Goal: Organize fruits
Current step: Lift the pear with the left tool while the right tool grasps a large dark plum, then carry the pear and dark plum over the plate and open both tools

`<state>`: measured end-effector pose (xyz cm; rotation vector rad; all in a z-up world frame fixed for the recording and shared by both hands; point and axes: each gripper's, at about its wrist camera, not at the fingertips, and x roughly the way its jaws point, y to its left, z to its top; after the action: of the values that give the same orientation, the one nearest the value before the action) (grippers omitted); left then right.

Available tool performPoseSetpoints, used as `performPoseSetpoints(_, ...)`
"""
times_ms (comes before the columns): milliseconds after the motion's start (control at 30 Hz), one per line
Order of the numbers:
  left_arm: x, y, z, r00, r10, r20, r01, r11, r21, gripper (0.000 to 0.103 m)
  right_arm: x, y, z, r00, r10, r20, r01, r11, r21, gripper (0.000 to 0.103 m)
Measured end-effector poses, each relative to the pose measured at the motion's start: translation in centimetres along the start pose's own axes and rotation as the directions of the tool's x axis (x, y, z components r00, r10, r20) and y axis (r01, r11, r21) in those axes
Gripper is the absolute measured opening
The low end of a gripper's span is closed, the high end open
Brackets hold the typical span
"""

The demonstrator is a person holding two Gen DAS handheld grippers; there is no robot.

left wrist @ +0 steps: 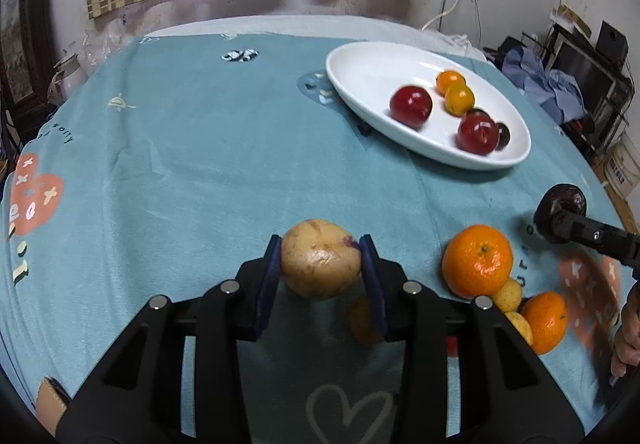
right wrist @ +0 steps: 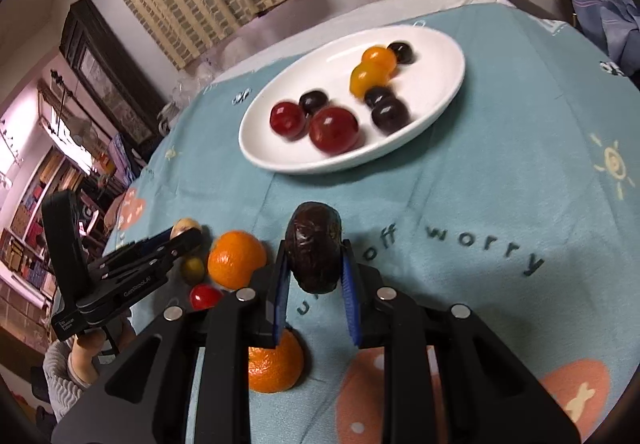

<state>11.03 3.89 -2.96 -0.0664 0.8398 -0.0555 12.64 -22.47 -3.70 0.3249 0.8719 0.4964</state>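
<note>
My left gripper point(left wrist: 320, 260) is shut on a tan round fruit point(left wrist: 320, 258), held above the teal cloth. My right gripper point(right wrist: 314, 256) is shut on a dark wrinkled fruit point(right wrist: 314, 248); it also shows at the right edge of the left wrist view point(left wrist: 560, 208). A white oval plate point(left wrist: 360, 68) at the far right holds red, orange and dark small fruits; it also shows in the right wrist view point(right wrist: 440, 56). Loose fruit lies below the grippers: a big orange point(left wrist: 478, 262), a second orange point(left wrist: 546, 320) and small yellow fruits point(left wrist: 508, 294).
The round table wears a teal printed cloth point(left wrist: 180, 164). In the right wrist view an orange point(right wrist: 236, 258), a half-hidden orange point(right wrist: 276, 368), a small red fruit point(right wrist: 204, 296) and a small green-yellow fruit point(right wrist: 194, 268) lie near the left gripper point(right wrist: 184, 240). Curtain and wall stand behind.
</note>
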Motion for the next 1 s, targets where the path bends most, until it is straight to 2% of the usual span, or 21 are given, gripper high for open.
performPoseSetpoints(200, -1.8, -1.2, 2.1, 0.998, -0.021, 0.061, 0.02, 1.0, 0.018, 0.04, -2.7, -0.5, 1.5, 0.994, -0.033, 0.103, 0.032, 0.999, 0.008, 0.024)
performPoseSetpoints(367, -1.3, -3.4, 6.6, 0.996, -0.041, 0.082, 0.037, 0.998, 0.048, 0.04, -2.8, 0.1, 5.3, 0.99, -0.065, 0.122, 0.067, 0.998, -0.012, 0.024)
performPoseSetpoints(567, 1.8, -7.4, 9.4, 0.995, -0.084, 0.063, 0.077, 0.992, 0.102, 0.04, 0.1, -0.4, 9.8, 0.982, -0.124, 0.139, 0.126, 0.992, -0.007, 0.024)
performPoseSetpoints(700, 4.5, -8.9, 9.5, 0.995, -0.094, 0.015, 0.091, 0.988, 0.123, 0.04, 3.9, -2.5, 11.0, 0.976, -0.19, 0.108, 0.189, 0.982, 0.016, 0.024)
performPoseSetpoints(833, 6.3, -8.4, 9.5, 0.995, -0.101, -0.02, 0.102, 0.99, 0.102, 0.042, 5.8, -4.0, 11.1, 0.97, -0.225, 0.088, 0.224, 0.974, 0.022, 0.025)
performPoseSetpoints(900, 6.4, -7.9, 9.6, 0.994, -0.108, -0.013, 0.109, 0.991, 0.083, 0.054, 6.2, -4.6, 11.2, 0.969, -0.24, 0.057, 0.237, 0.97, 0.053, 0.025)
performPoseSetpoints(933, 6.1, -7.6, 9.7, 0.994, -0.109, 0.004, 0.109, 0.992, 0.07, 0.066, 6.3, -4.9, 11.3, 0.971, -0.238, 0.036, 0.235, 0.969, 0.072, 0.025)
performPoseSetpoints(1000, 5.7, -7.4, 9.6, 0.994, -0.109, 0.017, 0.108, 0.992, 0.066, 0.068, 5.8, -4.9, 11.1, 0.975, -0.215, 0.049, 0.211, 0.974, 0.079, 0.026)
